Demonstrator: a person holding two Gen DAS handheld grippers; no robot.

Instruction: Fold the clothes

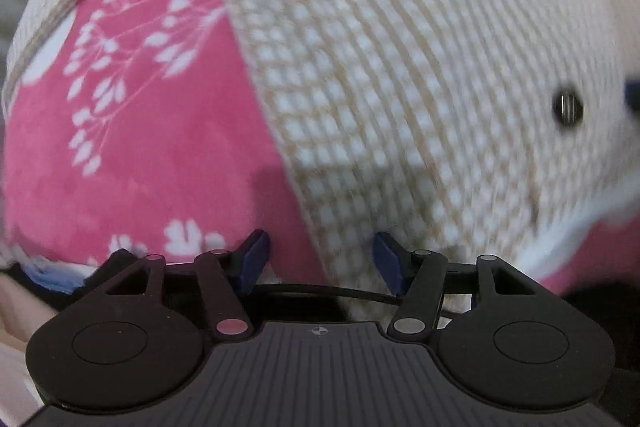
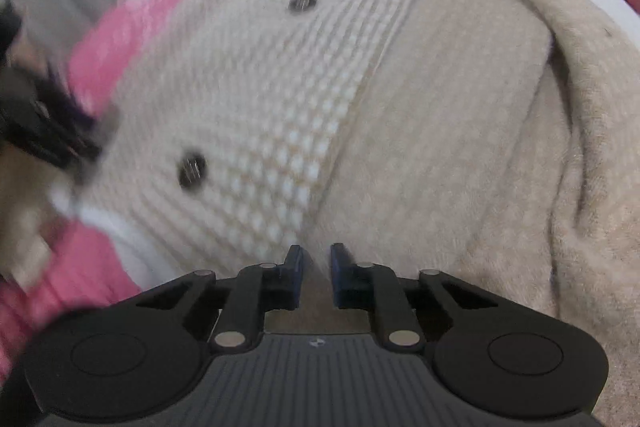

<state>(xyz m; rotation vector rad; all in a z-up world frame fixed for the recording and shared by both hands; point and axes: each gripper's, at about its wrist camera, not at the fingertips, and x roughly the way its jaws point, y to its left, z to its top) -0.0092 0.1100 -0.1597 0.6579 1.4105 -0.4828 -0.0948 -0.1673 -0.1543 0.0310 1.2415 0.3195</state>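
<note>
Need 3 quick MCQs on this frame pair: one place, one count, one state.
1. The cream knit garment lies on a surface that is:
A. pink with white flowers
B. bare wood
C. grey tile

2. Dark buttons on it in the right wrist view:
A. one
B. two
C. four

3. The left gripper has its jaws:
A. pressed together
B. standing apart
C. out of view

Key:
1. A: the pink floral sheet shows beside and under the knit.
2. B: one button is near the top and one lower left.
3. B: a broad gap shows between its blue pads.
</note>
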